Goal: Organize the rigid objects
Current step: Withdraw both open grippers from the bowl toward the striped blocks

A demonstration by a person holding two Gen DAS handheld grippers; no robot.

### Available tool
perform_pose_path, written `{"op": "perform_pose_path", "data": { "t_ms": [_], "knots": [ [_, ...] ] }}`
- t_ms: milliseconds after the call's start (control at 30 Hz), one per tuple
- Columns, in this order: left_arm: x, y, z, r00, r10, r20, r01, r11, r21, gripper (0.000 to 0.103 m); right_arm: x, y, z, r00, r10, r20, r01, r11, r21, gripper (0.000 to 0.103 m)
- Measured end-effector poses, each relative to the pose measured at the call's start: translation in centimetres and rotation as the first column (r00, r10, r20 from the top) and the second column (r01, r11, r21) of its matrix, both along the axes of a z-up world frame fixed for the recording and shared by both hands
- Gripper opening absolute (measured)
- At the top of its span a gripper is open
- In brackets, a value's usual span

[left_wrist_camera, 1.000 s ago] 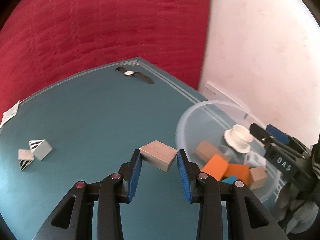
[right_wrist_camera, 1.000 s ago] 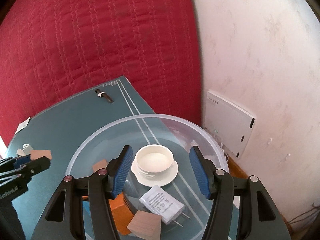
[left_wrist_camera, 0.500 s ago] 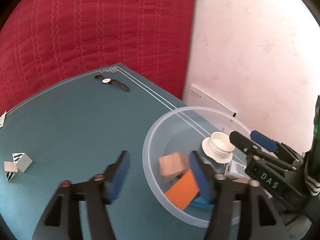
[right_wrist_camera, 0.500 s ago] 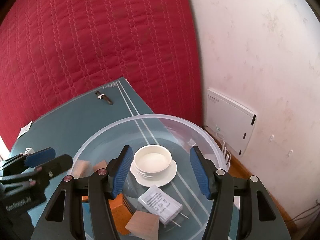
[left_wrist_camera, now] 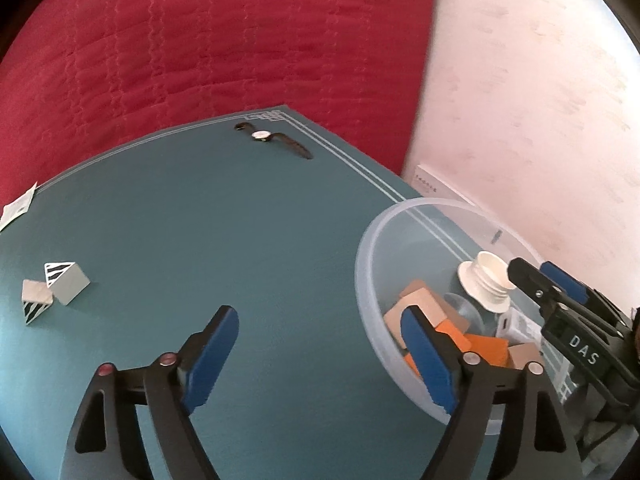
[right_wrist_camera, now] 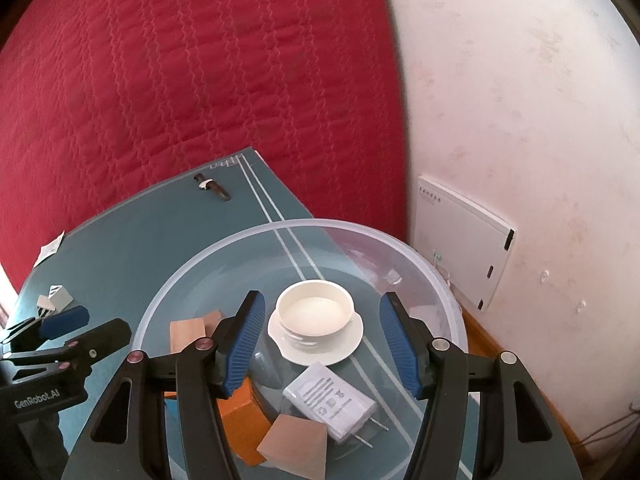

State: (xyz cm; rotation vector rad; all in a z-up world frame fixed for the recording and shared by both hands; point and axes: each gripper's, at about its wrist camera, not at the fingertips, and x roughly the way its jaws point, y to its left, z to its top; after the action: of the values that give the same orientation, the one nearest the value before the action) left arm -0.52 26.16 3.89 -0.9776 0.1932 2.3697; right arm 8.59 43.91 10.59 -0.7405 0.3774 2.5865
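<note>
We see our left gripper [left_wrist_camera: 320, 344] with its jaws spread wide, having just been opening, and nothing between them but bare teal table [left_wrist_camera: 240, 240]. The wooden block [left_wrist_camera: 420, 306] lies released inside the clear plastic bowl [left_wrist_camera: 362, 264] at the right of the left wrist frame, just behind the right-hand finger, touching the orange blocks [left_wrist_camera: 484, 346]. A white cup [left_wrist_camera: 488, 284] and a white charger [right_wrist_camera: 332, 402] also lie in the bowl.

Our right gripper [right_wrist_camera: 320, 340] hangs over the bowl with its jaws apart, either side of the cup; we cannot tell that they touch it.

At the left of the left wrist frame two striped wedge blocks [left_wrist_camera: 52, 290] rest together on the table, well apart from the jaws. A wristwatch [left_wrist_camera: 272, 140] lies near the upper table edge, and a paper slip [left_wrist_camera: 16, 208] at the far left.
</note>
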Motion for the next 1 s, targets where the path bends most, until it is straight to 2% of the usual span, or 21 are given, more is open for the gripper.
{"op": "perform_pose_path", "data": {
  "t_ms": [467, 633, 1000],
  "knots": [
    [-0.1, -2.0, -0.5, 0.997, 0.064, -0.04, -0.066, 0.997, -0.042, 0.096, 0.3, -1.3, 0.1, 1.0, 0.013, 0.012, -0.013, 1.0, 0.019, 0.064],
    [-0.2, -2.9, -0.7, 0.996, 0.083, -0.039, -0.085, 0.995, -0.048, 0.097, 0.3, -2.4, 0.1, 0.999, 0.032, 0.016, -0.033, 0.999, 0.039, 0.068],
    [-0.6, -5.0, -1.4, 0.99, 0.135, -0.033, -0.137, 0.989, -0.055, 0.097, 0.4, -5.1, 0.5, 0.997, 0.077, 0.017, -0.078, 0.993, 0.086, 0.069]
  ]
}}
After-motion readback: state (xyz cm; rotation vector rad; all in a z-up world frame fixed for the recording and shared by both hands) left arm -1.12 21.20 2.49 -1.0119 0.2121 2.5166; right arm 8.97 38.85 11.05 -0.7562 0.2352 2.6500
